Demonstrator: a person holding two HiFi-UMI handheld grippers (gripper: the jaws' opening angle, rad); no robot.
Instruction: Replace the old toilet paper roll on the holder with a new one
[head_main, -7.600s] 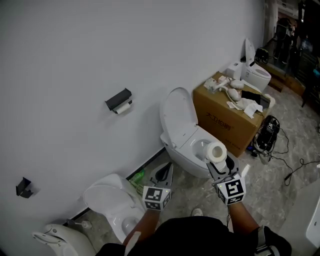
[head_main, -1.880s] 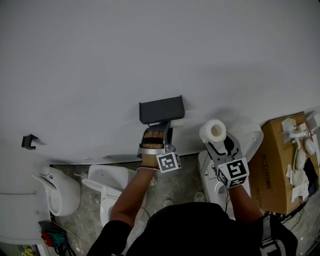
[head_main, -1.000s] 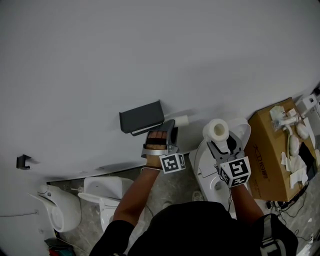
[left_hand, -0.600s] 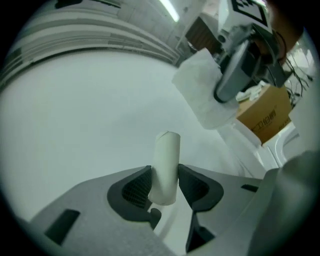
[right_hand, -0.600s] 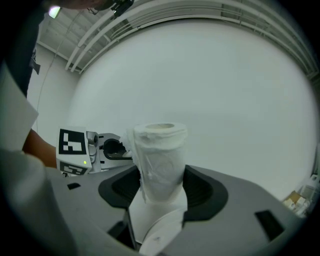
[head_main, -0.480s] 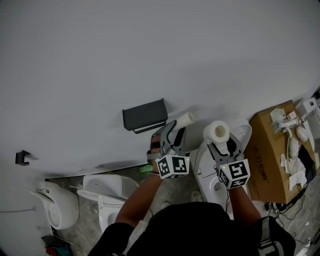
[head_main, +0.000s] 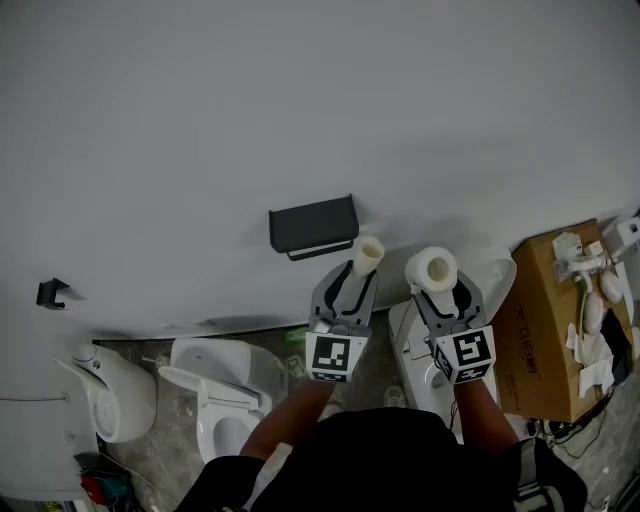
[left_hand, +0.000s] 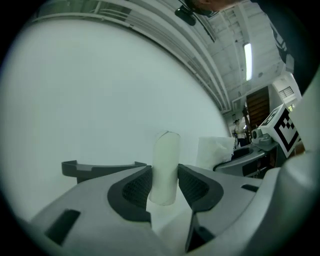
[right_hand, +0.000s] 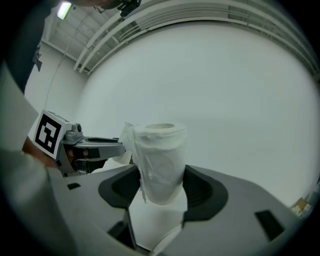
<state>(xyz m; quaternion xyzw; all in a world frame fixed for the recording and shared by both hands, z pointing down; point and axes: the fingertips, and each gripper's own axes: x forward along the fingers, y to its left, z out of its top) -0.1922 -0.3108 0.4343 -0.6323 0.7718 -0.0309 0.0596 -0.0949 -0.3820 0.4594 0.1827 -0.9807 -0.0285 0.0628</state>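
The dark wall holder (head_main: 313, 224) hangs on the white wall with nothing on it; its edge shows as a grey shelf (left_hand: 102, 168) in the left gripper view. Just below and right of it, my left gripper (head_main: 362, 268) is shut on the old thin roll (head_main: 367, 255), which stands upright between the pads (left_hand: 164, 167). To its right, my right gripper (head_main: 434, 285) is shut on the new full toilet paper roll (head_main: 431, 269), also upright (right_hand: 159, 162), with a loose sheet edge hanging. Both grippers point at the wall.
Below stand a white toilet (head_main: 228, 395) at left, another toilet (head_main: 415, 345) under my right hand, and a round white fixture (head_main: 112, 390) further left. A cardboard box (head_main: 553, 330) with white parts sits at right. A small black bracket (head_main: 51, 292) is on the wall.
My left gripper has pulled the old roll off the holder, rolled upright and moved right and away from the holder. The right gripper with the new roll shifted slightly.
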